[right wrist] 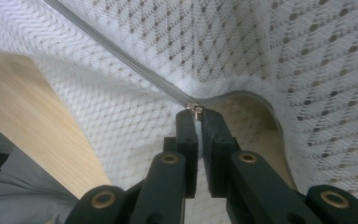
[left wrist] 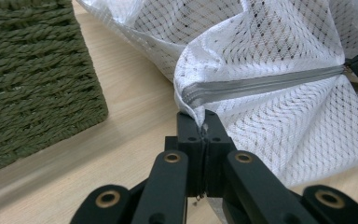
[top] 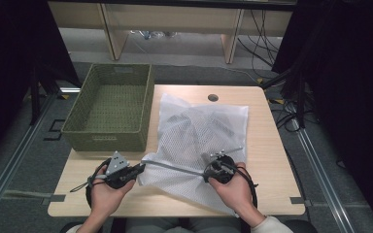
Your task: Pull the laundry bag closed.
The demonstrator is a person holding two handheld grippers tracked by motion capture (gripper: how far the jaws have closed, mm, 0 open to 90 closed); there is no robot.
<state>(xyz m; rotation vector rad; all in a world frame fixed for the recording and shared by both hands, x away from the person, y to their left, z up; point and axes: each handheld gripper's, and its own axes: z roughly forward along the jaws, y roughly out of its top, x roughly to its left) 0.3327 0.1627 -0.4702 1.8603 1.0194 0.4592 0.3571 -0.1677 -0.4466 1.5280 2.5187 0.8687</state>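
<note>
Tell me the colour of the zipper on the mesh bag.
Grey, against the white mesh bag; the zipper shows best in the left gripper view.

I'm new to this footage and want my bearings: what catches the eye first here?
A white mesh laundry bag sprawls across the middle of the wooden table, its grey zipper pulled taut between the left gripper and the right gripper. The left one pinches the bag's corner, the right the zipper pull. An empty green woven basket sits at the table's left.
</note>
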